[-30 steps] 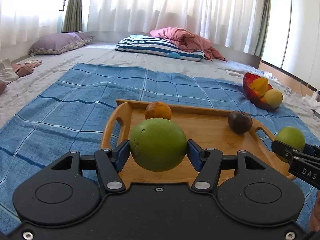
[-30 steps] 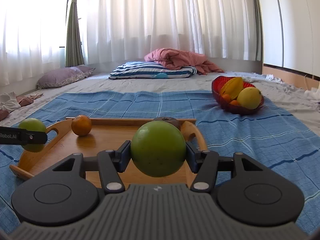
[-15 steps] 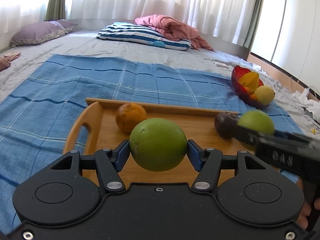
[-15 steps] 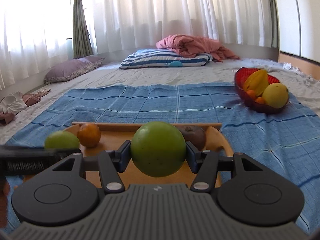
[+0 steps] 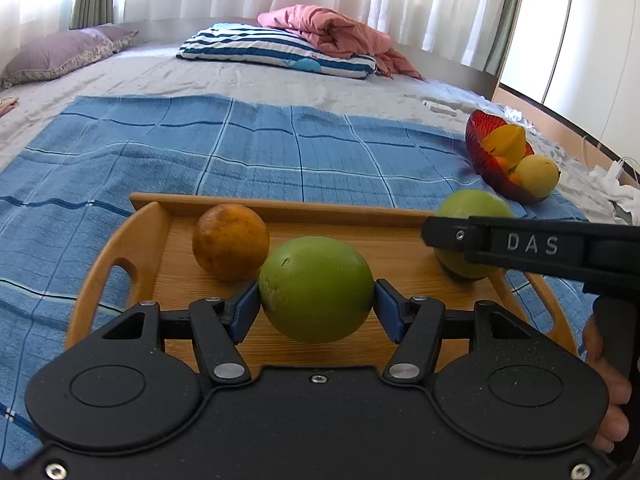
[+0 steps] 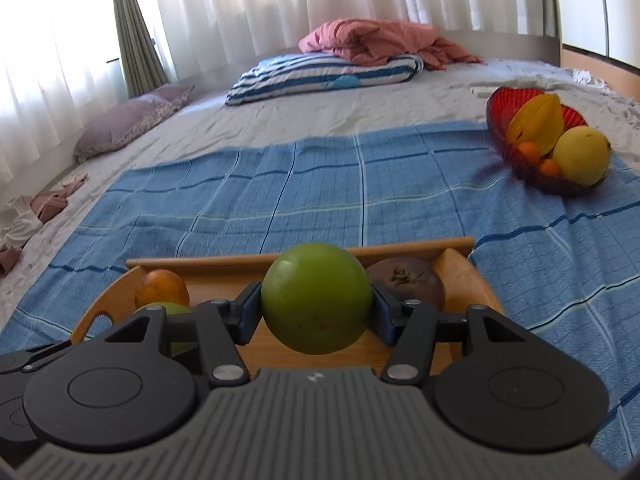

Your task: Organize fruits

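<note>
My left gripper (image 5: 316,304) is shut on a green round fruit (image 5: 316,288) and holds it over the wooden tray (image 5: 124,240). An orange (image 5: 230,242) lies in the tray just left of it. My right gripper (image 6: 316,312) is shut on a second green fruit (image 6: 316,296), also over the tray (image 6: 460,276); this fruit also shows in the left wrist view (image 5: 468,208) behind a black finger (image 5: 520,244). A dark brown fruit (image 6: 408,280) lies in the tray's right corner. The orange (image 6: 162,288) is at the tray's left.
A red bowl (image 6: 500,120) with a yellow starfruit, a lemon-like fruit and small oranges stands far right on the blue checked cloth (image 6: 320,184). A striped pillow (image 6: 320,74) and pink blanket lie at the back of the bed. A purple pillow (image 6: 128,124) lies left.
Both grippers have moved closer together over the tray, each still holding its green fruit. The right gripper came in from the right and now hides the dark fruit in the left wrist view.
</note>
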`<action>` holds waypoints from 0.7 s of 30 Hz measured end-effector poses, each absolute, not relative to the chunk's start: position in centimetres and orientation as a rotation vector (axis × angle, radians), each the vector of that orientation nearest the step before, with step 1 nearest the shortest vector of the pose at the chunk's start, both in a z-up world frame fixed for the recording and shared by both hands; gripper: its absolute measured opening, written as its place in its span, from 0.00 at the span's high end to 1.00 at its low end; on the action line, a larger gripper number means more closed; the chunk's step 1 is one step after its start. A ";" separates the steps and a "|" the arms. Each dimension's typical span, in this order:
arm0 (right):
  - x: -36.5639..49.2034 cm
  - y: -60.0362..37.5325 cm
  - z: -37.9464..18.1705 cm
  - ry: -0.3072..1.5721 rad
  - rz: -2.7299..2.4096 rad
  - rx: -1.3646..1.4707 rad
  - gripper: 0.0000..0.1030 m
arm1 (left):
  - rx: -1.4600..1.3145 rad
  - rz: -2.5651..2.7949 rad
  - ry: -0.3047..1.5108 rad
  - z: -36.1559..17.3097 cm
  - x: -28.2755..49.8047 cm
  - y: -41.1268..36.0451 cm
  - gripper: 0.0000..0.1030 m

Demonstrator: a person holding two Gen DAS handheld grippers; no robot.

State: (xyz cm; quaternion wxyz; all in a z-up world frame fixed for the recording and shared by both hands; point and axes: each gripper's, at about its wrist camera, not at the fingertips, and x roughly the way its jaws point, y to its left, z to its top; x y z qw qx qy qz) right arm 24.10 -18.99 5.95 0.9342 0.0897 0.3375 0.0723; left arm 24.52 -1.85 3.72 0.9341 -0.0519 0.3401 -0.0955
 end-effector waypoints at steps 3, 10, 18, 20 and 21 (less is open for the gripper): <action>24.5 -18.7 5.6 0.706 0.144 0.179 0.42 | -0.098 -0.192 0.698 3.3 25.0 -2.1 0.43; 25.5 -17.6 5.4 0.713 0.159 0.169 0.42 | -0.086 -0.183 0.699 2.6 26.2 -2.2 0.43; 27.1 -17.3 4.4 0.753 0.146 0.222 0.42 | -0.092 -0.193 0.688 2.3 26.9 -2.4 0.43; 27.4 -17.2 4.0 0.765 0.133 0.232 0.42 | -0.094 -0.195 0.685 2.2 27.1 -2.5 0.42; 27.5 -17.1 3.9 0.767 0.126 0.233 0.42 | -0.095 -0.197 0.683 2.2 27.2 -2.4 0.42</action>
